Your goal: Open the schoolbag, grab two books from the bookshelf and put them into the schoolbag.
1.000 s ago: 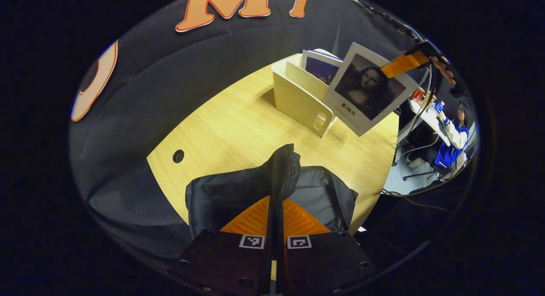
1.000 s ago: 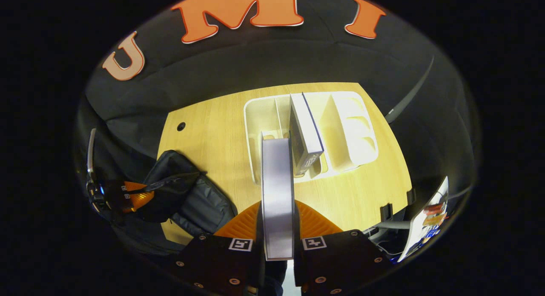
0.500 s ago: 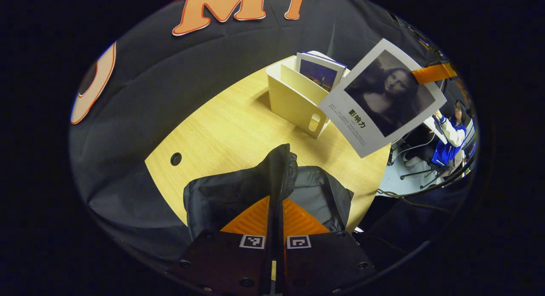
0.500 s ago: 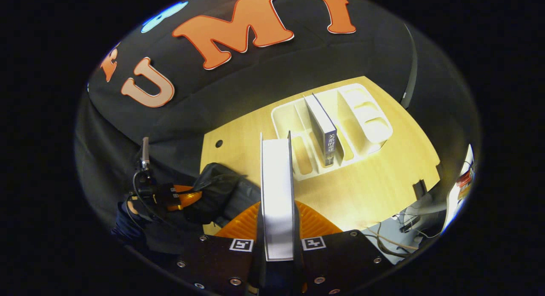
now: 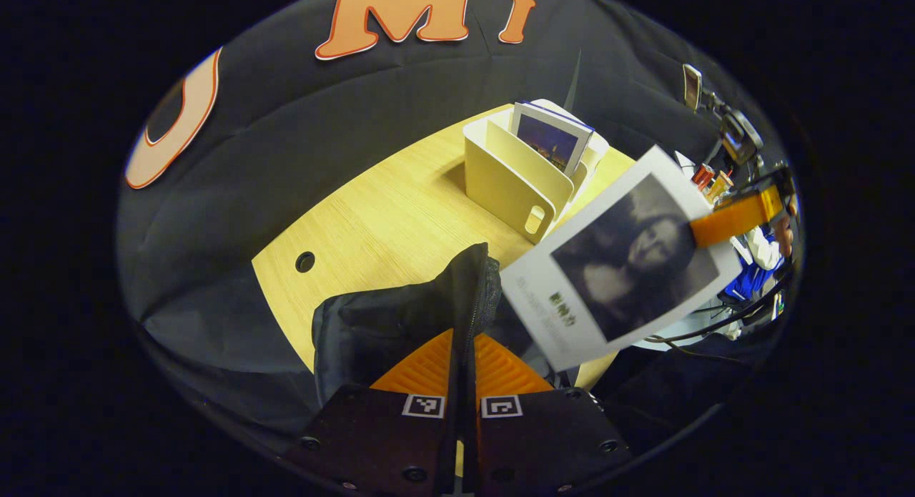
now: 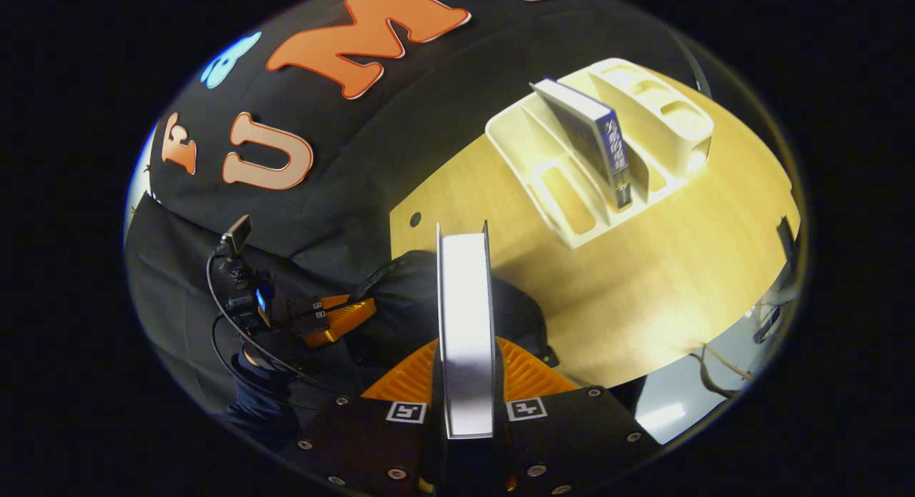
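Observation:
The black schoolbag (image 5: 386, 325) lies at the near edge of the wooden table (image 5: 386, 218). My left gripper (image 5: 463, 347) is shut on the bag's zipper flap (image 5: 475, 282) and holds it up. My right gripper (image 6: 466, 361) is shut on a white book (image 6: 465, 318), seen edge-on, hovering over the schoolbag (image 6: 422, 297). In the left gripper view that book (image 5: 622, 261), with a portrait on its cover, hangs beside the raised flap, held by the right gripper (image 5: 736, 214). A second book (image 6: 593, 136) with a blue spine stands in the cream bookshelf (image 6: 565, 197), also seen as book (image 5: 550, 136) in shelf (image 5: 507, 179).
The left gripper (image 6: 332, 318) and the hand holding it sit at the left of the right gripper view. A round cable hole (image 5: 305, 262) is in the table. Past the table's right edge lie cables and a seated person (image 5: 758, 261).
The right gripper has carried the white book down and left, from beside the bookshelf to just over the bag's opening. The left gripper keeps holding the flap up.

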Demonstrator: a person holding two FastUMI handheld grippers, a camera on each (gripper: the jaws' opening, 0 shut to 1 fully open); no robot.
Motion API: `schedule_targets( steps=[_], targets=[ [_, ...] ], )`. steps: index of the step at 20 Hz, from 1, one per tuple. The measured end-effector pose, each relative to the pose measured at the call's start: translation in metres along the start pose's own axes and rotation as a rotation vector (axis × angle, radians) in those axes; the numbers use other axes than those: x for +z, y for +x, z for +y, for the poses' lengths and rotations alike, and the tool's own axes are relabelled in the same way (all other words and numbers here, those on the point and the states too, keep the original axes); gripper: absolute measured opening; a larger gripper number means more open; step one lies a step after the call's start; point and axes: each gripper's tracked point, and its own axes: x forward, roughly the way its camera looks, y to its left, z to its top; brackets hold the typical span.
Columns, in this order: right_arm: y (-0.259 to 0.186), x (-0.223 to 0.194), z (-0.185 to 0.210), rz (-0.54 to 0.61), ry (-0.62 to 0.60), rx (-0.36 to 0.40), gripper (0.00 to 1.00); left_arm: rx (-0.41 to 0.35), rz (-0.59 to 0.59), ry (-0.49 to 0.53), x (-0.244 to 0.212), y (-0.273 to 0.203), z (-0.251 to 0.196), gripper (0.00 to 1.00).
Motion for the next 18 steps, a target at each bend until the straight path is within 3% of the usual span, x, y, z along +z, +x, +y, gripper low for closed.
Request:
schedule_targets(
  steps=[8, 12, 16, 18],
  targets=[
    [0.114, -0.028, -0.001, 0.046, 0.189, 0.157, 0.25, -0.030, -0.035, -0.041, 0.008, -0.004, -0.014, 0.04],
    [0.148, -0.031, 0.004, 0.021, 0.262, 0.226, 0.25, -0.058, -0.053, -0.064, 0.008, -0.002, -0.025, 0.04],
    [0.183, -0.033, 0.013, -0.017, 0.284, 0.248, 0.25, -0.074, -0.070, -0.072, 0.009, 0.001, -0.034, 0.04],
    [0.196, -0.038, 0.016, -0.004, 0.354, 0.273, 0.25, -0.083, -0.071, -0.083, 0.010, 0.005, -0.038, 0.04]
  ],
)
